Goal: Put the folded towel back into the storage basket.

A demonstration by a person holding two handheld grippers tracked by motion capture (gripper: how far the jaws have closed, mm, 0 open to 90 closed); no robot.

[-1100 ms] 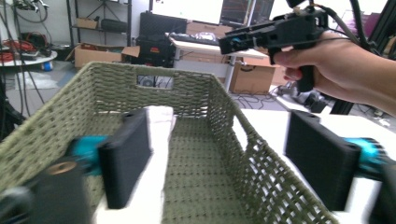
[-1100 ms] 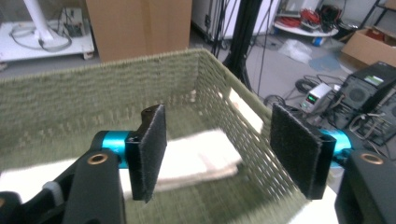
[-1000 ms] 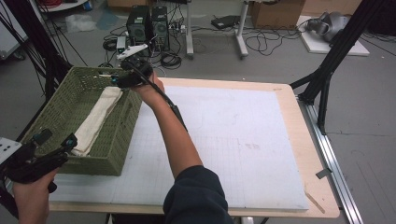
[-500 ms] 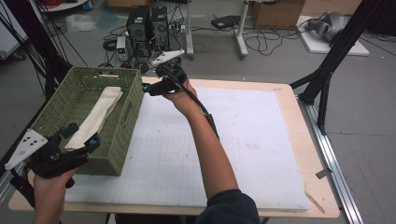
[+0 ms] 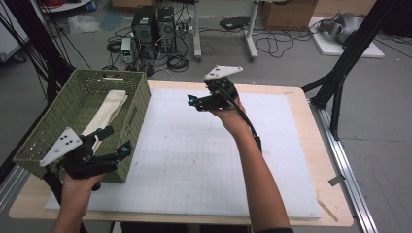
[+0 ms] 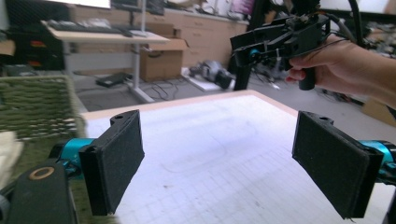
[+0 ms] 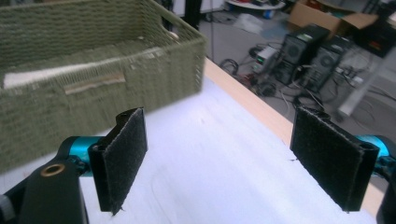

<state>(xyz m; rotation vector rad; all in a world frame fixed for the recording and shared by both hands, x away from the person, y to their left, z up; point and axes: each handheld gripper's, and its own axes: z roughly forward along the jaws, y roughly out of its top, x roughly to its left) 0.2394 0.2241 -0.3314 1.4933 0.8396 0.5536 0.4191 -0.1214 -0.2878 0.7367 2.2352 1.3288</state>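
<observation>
Green woven basket (image 5: pixel 58 121) at the table's (image 5: pixel 301 145) left holds a half-hidden cream cloth (image 5: pixel 104 114); left gripper (image 5: pixel 114 141) and right gripper (image 5: pixel 194 101) gape wide, empty.

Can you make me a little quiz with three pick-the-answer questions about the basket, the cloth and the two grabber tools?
1. Where is the cream cloth?
A. Lying inside the basket
B. Spread on the white mat
C. Held in the right tool

2. What colour is the woven basket?
A. Red
B. Green
C. Blue

3. How are the jaws of the left tool?
A. Shut on the cloth
C. Shut on nothing
B. Wide open with nothing between them

Answers:
1 is A: in the high view the cloth lies along the bottom of the basket, at the left of the table.
2 is B: the basket's weave is olive green in the high view and the right gripper view.
3 is B: the left gripper view shows its two black pads far apart over the white mat, and the right tool is open too.
</observation>
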